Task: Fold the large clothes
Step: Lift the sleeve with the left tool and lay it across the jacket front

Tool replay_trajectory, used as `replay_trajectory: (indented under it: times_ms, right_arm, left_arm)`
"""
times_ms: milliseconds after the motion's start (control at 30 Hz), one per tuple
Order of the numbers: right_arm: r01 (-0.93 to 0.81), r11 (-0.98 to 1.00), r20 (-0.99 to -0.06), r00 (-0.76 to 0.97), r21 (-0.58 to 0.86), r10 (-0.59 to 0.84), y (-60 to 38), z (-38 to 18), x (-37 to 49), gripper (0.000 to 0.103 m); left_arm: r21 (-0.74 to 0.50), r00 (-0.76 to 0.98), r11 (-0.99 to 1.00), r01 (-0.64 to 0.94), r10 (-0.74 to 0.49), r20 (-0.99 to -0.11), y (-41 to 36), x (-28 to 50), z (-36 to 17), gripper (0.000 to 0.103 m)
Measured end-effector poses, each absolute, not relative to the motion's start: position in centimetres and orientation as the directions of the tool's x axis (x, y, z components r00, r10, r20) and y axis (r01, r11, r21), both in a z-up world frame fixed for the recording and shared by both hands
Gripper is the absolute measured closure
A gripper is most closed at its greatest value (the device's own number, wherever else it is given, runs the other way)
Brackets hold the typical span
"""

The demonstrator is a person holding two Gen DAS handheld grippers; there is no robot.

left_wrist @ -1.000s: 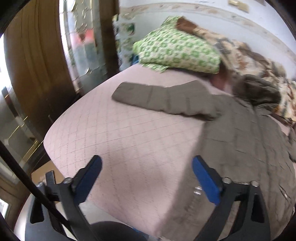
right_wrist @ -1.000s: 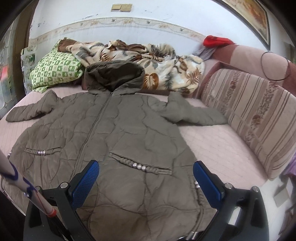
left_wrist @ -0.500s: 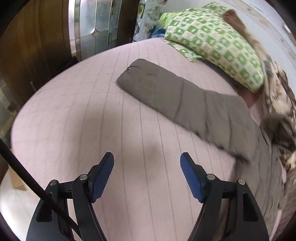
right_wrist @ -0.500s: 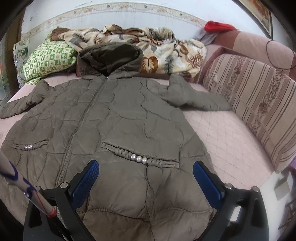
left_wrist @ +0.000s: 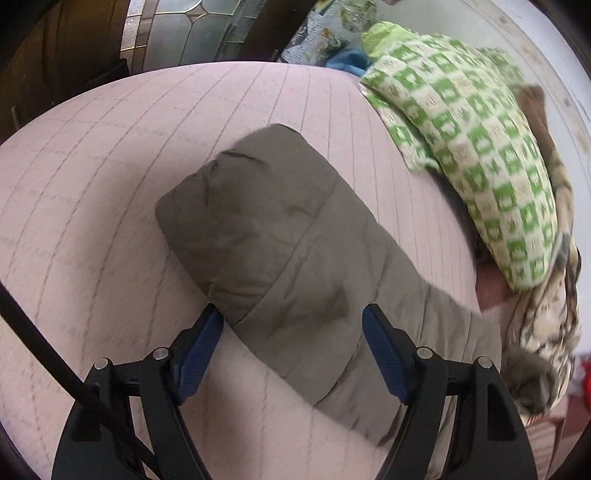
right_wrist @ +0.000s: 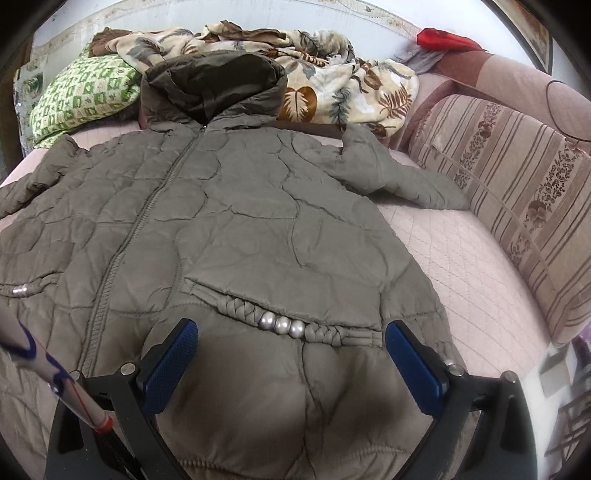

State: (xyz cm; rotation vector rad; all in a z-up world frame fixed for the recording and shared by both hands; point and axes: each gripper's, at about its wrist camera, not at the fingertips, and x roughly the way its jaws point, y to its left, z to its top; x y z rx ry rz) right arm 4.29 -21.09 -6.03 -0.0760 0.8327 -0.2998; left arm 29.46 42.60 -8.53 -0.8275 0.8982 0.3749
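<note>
An olive quilted hooded coat [right_wrist: 236, 221] lies face up, zipped, spread flat on a pink quilted bed [right_wrist: 461, 266]. Its left sleeve [left_wrist: 280, 243] stretches out across the bed in the left wrist view. My left gripper [left_wrist: 291, 325] is open, its blue pads on either side of that sleeve a little behind the cuff. My right gripper [right_wrist: 291, 343] is open over the coat's lower front, just below the braided pocket trim with three silver beads [right_wrist: 282, 325]. The right sleeve [right_wrist: 399, 177] lies out toward the sofa back.
A green checked pillow [left_wrist: 472, 147] and a leaf-print blanket [right_wrist: 332, 85] lie at the head of the bed. A striped sofa back [right_wrist: 517, 192] runs along the right. A wooden door with glass panes [left_wrist: 177, 33] stands past the bed's left edge.
My left gripper has moved forward and down until its open fingers straddle the sleeve. My right gripper has moved closer in over the coat's lower front.
</note>
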Motion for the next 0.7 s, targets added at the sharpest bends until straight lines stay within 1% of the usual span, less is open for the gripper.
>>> replay_trajectory:
  times_ms: [33,67,100,167,267,433,567,700]
  right_arm:
    - [0.234,0.953,-0.717,0.63,-0.192,-0.298,-21.1,-6.2,4.5,0.0]
    - [0.235,0.951,-0.717,0.627,-0.199,-0.305,-21.1,-6.3,4.7,0.0]
    - [0.236,0.95,-0.716,0.625,-0.206,-0.311,-21.0,-6.4,4.8,0.0]
    - [0.237,0.946,-0.712,0.623,-0.222,-0.323,-20.9,-6.6,5.0,0.0]
    - [0.239,0.944,-0.704,0.629,-0.228,-0.33,-21.0,-6.7,5.2,0.0]
    - [0.236,0.949,-0.7,0.641,-0.21,-0.315,-21.3,-6.7,4.9,0.002]
    - [0.234,0.955,-0.689,0.662,-0.183,-0.295,-21.5,-6.1,4.1,0.003]
    - [0.24,0.959,-0.668,0.691,-0.149,-0.277,-22.0,-5.1,2.8,0.004]
  left_arm:
    - [-0.452,0.57,0.642,-0.62,-0.028,-0.821,42.7,29.8,-8.4,0.05]
    - [-0.422,0.545,0.646,-0.636,-0.012,-0.838,42.7,30.1,-8.4,0.082]
    - [-0.417,0.524,0.651,-0.634,-0.035,-0.851,42.7,30.6,-8.3,0.086]
    - [-0.419,0.526,0.663,-0.62,-0.045,-0.849,42.2,30.4,-7.5,0.09]
    - [-0.391,0.55,0.72,-0.573,-0.016,-0.835,40.3,30.1,-4.6,0.092]
    - [-0.389,0.629,0.81,-0.438,-0.033,-0.777,34.5,29.1,2.3,0.095]
    - [-0.356,0.681,0.905,-0.234,-0.109,-0.725,25.5,28.4,7.9,0.095]
    - [-0.343,0.691,0.939,-0.024,-0.233,-0.684,15.6,27.2,10.9,0.095]
